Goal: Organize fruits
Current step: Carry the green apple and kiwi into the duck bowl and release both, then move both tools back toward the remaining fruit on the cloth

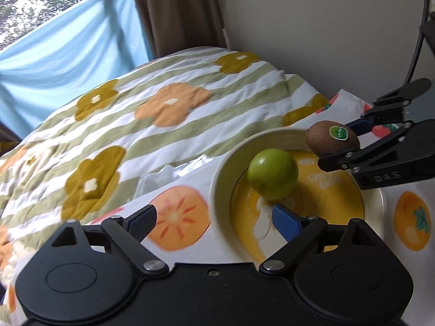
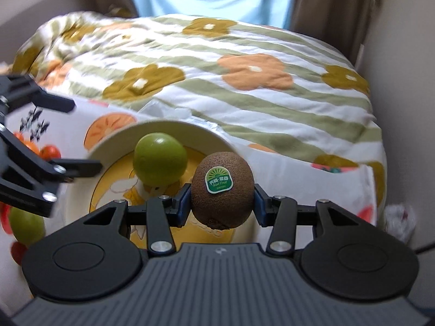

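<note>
Item: kiwi (image 2: 223, 190), brown, fuzzy, green sticker facing the right wrist camera; clenched at its two sides between the blue pads of the right gripper (image 2: 221, 203), carried in the air over the near-right part of the bowl (image 2: 114, 138), not touching it. Item: bowl, cream wall with a yellow printed floor, standing on the persimmon-print cloth (image 1: 179, 217) at the near end of a bed covered by a striped flower quilt (image 1: 168, 103). Item: green round fruit (image 1: 272, 174), lying loose on the bowl floor toward its far-left side, free of both tools. Item: left gripper (image 1: 212, 220), jaws released and spread wide, nothing between them; one blue pad sits over the bowl's near wall, the other over the cloth to the left. Item: a second green fruit (image 2: 25, 225), on the cloth at the left outside the bowl, partly hidden behind the left tool. Step in hand, as judged: setting the kiwi into the bowl. Handling note: lower it to the bare yellow floor to the right of the green fruit, so the two do not knock; bring it down close before letting the pads part, since an oval fruit dropped from height would likely roll or bounce out. Keep the left tool clear of the rim so the two tools do not meet.
</note>
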`<state>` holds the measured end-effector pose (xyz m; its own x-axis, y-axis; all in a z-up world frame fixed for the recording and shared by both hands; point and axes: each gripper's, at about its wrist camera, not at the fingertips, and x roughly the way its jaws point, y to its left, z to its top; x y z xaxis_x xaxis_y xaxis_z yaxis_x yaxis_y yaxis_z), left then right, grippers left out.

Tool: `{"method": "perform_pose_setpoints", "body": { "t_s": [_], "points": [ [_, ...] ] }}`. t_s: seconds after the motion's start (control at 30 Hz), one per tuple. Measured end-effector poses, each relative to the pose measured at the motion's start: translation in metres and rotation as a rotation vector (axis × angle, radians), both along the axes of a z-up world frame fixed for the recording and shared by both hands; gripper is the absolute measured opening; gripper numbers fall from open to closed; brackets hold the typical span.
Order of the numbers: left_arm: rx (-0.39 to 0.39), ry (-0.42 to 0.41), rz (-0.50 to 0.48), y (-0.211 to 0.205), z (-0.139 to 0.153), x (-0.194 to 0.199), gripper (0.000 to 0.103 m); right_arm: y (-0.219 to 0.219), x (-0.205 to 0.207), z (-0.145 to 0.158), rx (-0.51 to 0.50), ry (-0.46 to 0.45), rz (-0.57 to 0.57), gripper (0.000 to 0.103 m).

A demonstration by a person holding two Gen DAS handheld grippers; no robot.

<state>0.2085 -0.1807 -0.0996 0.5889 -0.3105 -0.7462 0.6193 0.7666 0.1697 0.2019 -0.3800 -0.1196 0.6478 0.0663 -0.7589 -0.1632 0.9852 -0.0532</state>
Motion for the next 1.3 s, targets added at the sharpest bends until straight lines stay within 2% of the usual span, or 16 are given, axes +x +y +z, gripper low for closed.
{"method": "perform_pose_setpoints", "body": {
  "t_s": [0.37,0.57,0.77,1.03,1.3],
  "points": [
    [0.007,0.018,0.062,0.019,-0.001,-0.004,0.094,0.01,0.007,-0.014,-0.038,-0.006,0.044,0.063],
    [-0.005,0.016,0.096,0.024,0.004,-0.007,0.094,0.01,0.001,-0.008,-0.068,-0.023,0.02,0.083],
    [-0.026,-0.024,0.129,0.029,0.022,-0.021,0.094,-0.001,-0.021,0.013,-0.002,-0.043,-0.043,0.088],
    [-0.086,-0.094,0.192,0.041,0.06,-0.063,0.094,0.002,-0.061,0.051,0.034,-0.081,-0.042,0.088],
    [-0.137,-0.158,0.281,0.062,0.082,-0.128,0.095,0.019,-0.103,0.07,0.109,-0.049,-0.041,0.088]
  ]
}}
